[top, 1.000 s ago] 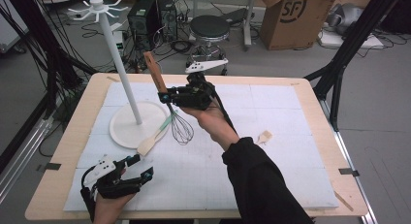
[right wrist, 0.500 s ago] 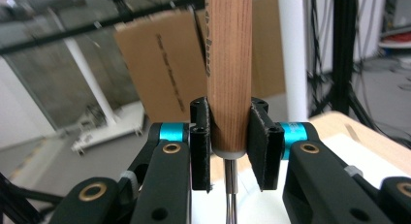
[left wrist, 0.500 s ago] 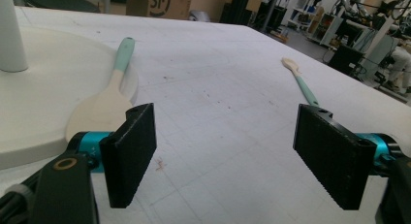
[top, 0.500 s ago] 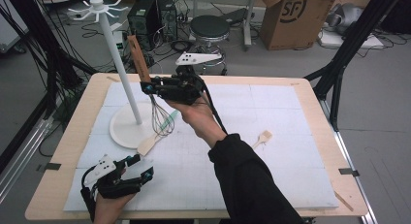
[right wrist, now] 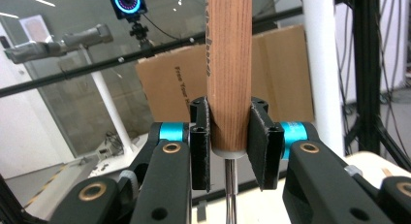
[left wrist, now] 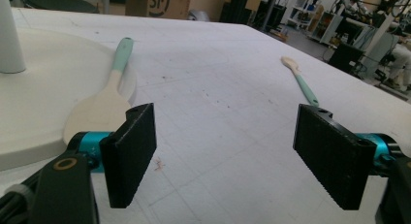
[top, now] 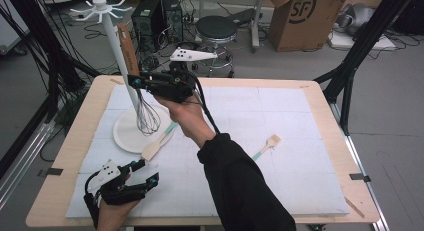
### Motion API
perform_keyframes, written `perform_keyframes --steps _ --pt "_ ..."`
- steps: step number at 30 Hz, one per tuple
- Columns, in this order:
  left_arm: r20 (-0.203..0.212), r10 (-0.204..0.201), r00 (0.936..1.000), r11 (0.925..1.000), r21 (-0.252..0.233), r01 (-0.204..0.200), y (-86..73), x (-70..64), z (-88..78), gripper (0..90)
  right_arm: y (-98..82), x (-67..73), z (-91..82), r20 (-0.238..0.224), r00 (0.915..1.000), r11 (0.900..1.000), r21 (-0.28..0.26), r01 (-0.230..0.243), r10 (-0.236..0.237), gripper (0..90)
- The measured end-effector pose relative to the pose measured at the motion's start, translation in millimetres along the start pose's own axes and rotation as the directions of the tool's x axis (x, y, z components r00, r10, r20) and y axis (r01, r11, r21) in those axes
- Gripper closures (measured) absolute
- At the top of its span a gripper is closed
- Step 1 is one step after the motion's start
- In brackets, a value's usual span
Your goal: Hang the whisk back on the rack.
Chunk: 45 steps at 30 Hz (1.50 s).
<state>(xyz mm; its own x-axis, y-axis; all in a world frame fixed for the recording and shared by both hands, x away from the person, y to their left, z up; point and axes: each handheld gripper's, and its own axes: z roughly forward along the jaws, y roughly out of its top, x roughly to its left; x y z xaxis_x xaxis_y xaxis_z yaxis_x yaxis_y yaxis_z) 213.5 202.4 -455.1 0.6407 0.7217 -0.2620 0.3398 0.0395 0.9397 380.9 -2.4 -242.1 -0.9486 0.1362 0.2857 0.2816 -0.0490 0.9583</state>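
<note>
Whisk [top: 145,113] over stand base [top: 125,136], beside pole [top: 117,51], spatula [top: 159,143] on base rim, 2nd spatula [top: 266,146] far right

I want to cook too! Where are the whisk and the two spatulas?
whisk [top: 146,116], high view, on its wire loops.
near spatula [left wrist: 99,107], left gripper view, on its pale blade.
far spatula [top: 267,144], high view, on its blade end.

Lab: camera rigs [top: 45,56], cables, cardboard box [top: 300,16]

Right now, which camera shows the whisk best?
The high view: the whole whisk shows, wooden handle up and wire loops hanging beside the white pole, held by the right gripper. The right gripper view shows just its handle clamped between the pads.
</note>
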Motion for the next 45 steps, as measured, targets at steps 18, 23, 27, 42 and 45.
perform_keyframes --steps 18,23,27,42,45 --pt "-0.010 0.013 0.9999 0.9999 -0.008 -0.013 -1.0 -2.2 0.1 24.2 -2.4 -3.1 35.4 -0.053 0.9985 0.996 -0.092 -0.018 0.013 73.4" --pt "-0.009 0.025 0.9997 0.9997 -0.006 -0.025 -1.2 -2.8 0.2 24.2 -2.5 -4.1 45.9 -0.058 0.9983 0.996 -0.088 -0.016 0.011 73.4" --pt "-0.006 0.020 0.9998 0.9998 -0.007 -0.020 -1.3 -2.7 -0.5 24.1 -4.4 -7.6 52.0 -0.044 0.9989 0.997 -0.077 -0.022 0.019 73.4" --pt "-0.008 0.026 0.9996 0.9997 -0.003 -0.026 -1.2 -2.5 -0.6 24.1 -6.5 -20.7 53.3 -0.026 0.9991 0.998 -0.050 -0.036 0.034 73.3" --pt "-0.006 0.026 0.9997 0.9997 -0.003 -0.026 -1.3 -2.5 -0.9 24.1 -6.7 -21.1 53.6 -0.024 0.9993 0.998 -0.055 -0.032 0.031 73.3"
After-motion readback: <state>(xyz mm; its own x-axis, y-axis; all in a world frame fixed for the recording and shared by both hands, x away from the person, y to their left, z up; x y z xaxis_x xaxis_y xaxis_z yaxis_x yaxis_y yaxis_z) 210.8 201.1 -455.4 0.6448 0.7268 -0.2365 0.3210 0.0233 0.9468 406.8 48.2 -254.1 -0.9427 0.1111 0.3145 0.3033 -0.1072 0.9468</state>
